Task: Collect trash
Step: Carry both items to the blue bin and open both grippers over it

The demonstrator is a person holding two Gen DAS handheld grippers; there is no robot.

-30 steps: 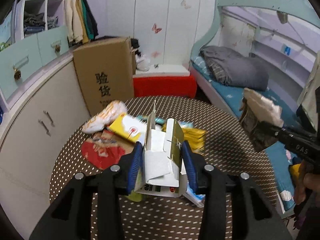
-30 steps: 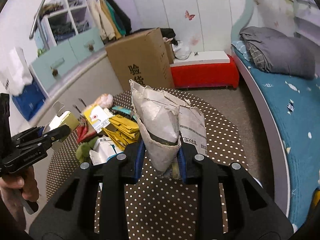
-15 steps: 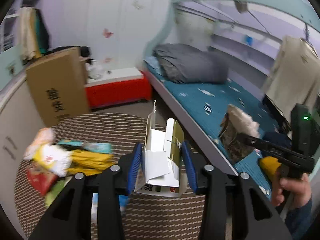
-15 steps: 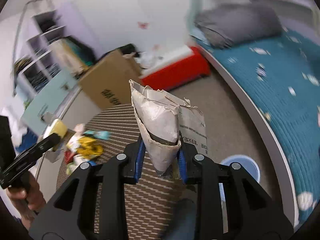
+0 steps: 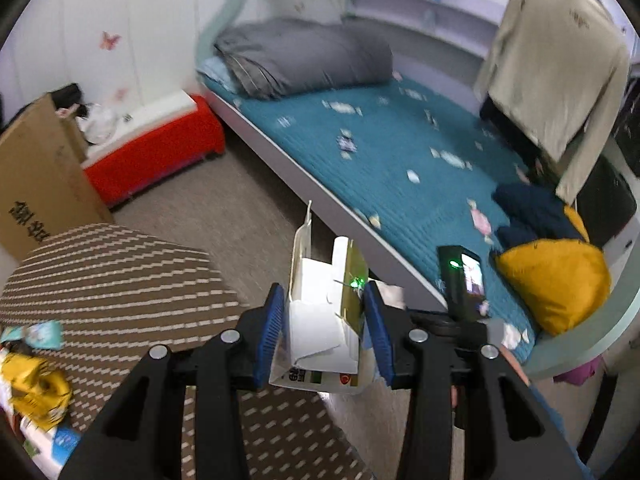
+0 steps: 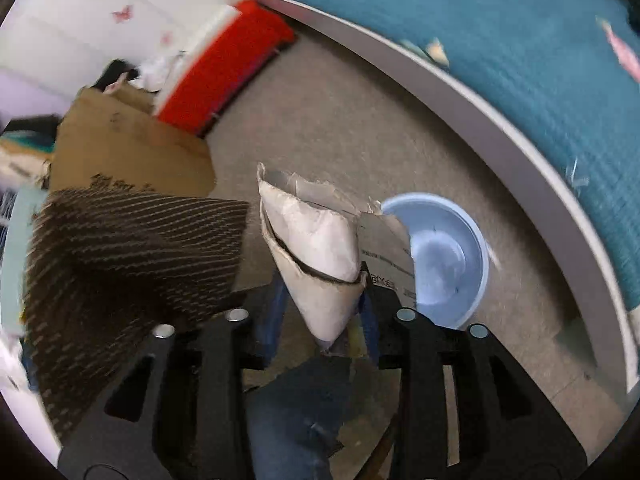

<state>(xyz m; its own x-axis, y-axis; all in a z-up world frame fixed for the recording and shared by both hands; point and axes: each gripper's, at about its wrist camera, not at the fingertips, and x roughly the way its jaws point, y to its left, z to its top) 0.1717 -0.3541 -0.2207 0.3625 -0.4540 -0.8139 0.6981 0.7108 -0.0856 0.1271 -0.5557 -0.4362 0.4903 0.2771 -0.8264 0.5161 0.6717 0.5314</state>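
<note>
Both hands swung off the dotted surface (image 5: 112,280) toward the light-blue round plastic bin (image 6: 444,260) at the frame's lower right. The right hand-held gripper (image 6: 322,304) had just been widening around the crumpled grey paper cone (image 6: 316,252), which looked mid-drop. The left hand-held gripper (image 5: 324,332) clamped the torn white carton (image 5: 320,320), likely next.

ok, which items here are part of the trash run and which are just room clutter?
Job:
- white and green torn carton in the left gripper
- crumpled grey paper bag between the right gripper's just-opening jaws
- round light-blue plastic basin
- wrappers on the dotted table

Clutter:
- brown cardboard box
- grey duvet
- yellow cushion
</note>
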